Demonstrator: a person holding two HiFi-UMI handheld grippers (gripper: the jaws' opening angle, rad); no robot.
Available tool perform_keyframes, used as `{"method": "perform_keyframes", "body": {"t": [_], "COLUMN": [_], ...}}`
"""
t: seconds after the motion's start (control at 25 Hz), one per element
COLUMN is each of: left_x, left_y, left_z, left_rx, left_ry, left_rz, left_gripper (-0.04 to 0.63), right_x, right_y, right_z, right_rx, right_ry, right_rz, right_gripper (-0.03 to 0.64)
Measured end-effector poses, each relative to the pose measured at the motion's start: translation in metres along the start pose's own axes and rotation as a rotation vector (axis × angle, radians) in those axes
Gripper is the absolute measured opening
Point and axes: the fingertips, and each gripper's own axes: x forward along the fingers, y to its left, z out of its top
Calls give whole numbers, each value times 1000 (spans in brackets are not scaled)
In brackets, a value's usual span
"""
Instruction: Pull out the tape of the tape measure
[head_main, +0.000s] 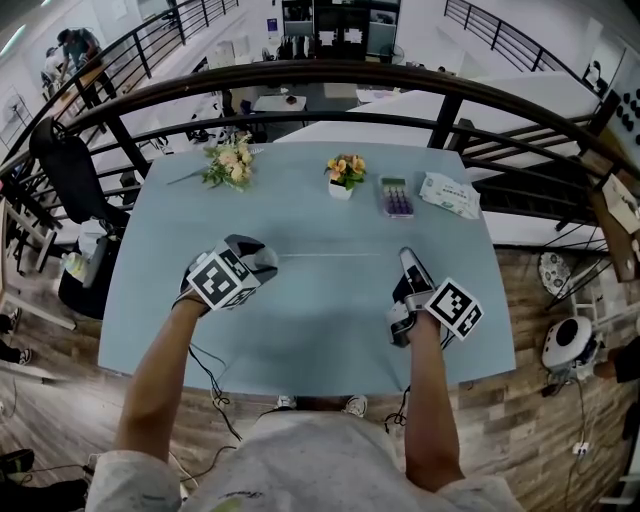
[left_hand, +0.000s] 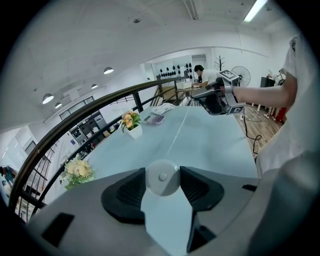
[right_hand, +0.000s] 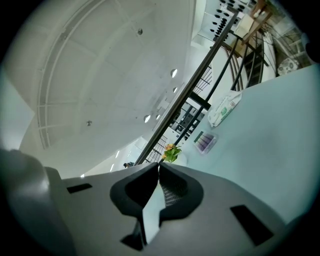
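The left claw (left_hand: 163, 187), jaws wide, clamps the round white tape measure (left_hand: 161, 175). The right claw (right_hand: 158, 169), all but closed, appears to pinch the tip of the tape (head_main: 335, 255), which is stretched thin between the two above the table (head_main: 330, 330). The pull looks under way; next the right claw should draw straight away from the left one without loosening its pinch.

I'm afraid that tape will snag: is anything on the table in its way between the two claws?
Nothing visible. The tape runs free from the tape measure in the left claw to the right claw; the flower pot stands farther back.
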Motion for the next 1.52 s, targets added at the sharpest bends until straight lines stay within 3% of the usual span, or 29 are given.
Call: {"method": "perform_keyframes", "body": {"t": [0.8, 1.52], "left_x": [57, 95], "left_y": [-27, -42], "left_z": [-24, -41], "left_rx": [-2, 15], "left_ry": [84, 173], "left_rz": [-34, -84], "left_gripper": [216, 216], "right_x": [-11, 3], "right_y": [-65, -102], "right_z": [-29, -55], "right_rx": [-49, -317], "right_ry": [119, 309], "right_rz": [-141, -256], "right_gripper": [15, 15]}}
